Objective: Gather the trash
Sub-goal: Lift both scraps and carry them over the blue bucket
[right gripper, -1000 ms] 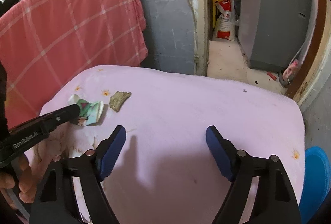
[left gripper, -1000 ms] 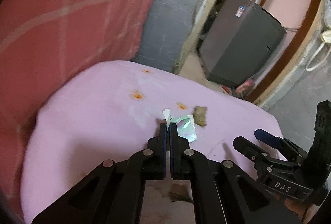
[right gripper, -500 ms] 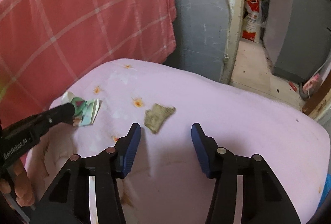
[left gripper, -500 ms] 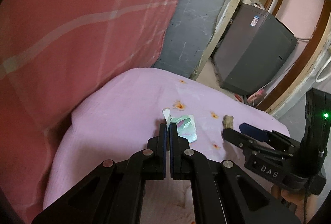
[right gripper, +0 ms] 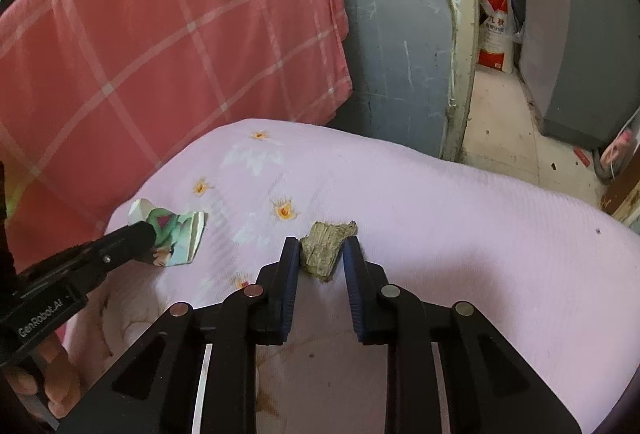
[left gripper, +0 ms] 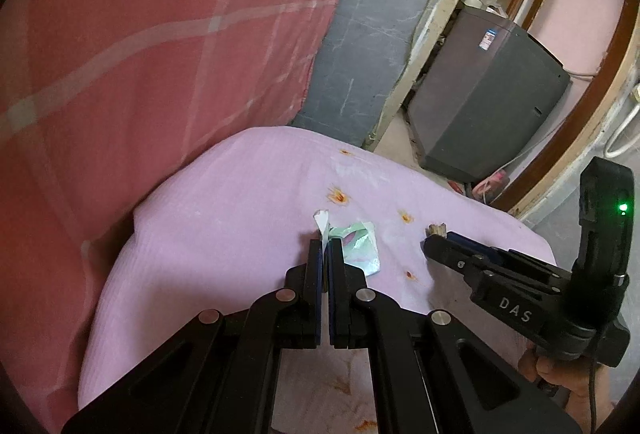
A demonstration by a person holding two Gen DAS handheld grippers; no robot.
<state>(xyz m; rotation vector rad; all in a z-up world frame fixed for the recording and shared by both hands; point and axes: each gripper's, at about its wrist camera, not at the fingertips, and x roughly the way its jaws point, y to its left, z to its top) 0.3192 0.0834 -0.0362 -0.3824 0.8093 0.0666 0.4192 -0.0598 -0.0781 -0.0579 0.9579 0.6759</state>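
On the left, my left gripper (left gripper: 325,254) is pinched tight on the shiny wrapper (left gripper: 358,246), which hangs by one corner over the pink cloth (left gripper: 224,201); I judge it could slip free. To the right, my right gripper (right gripper: 320,256) brackets the brown scrap (right gripper: 326,246), fingers narrow, barely touching. Closing off-centre may squirt it away.

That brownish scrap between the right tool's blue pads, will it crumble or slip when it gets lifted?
The brown scrap looks rough and fibrous, so it probably grips the pads well rather than slipping. Its ragged, frayed edges hint that bits may flake off if squeezed hard. It seems small and thin, lying flat on the pink cloth, so it is likely very light.
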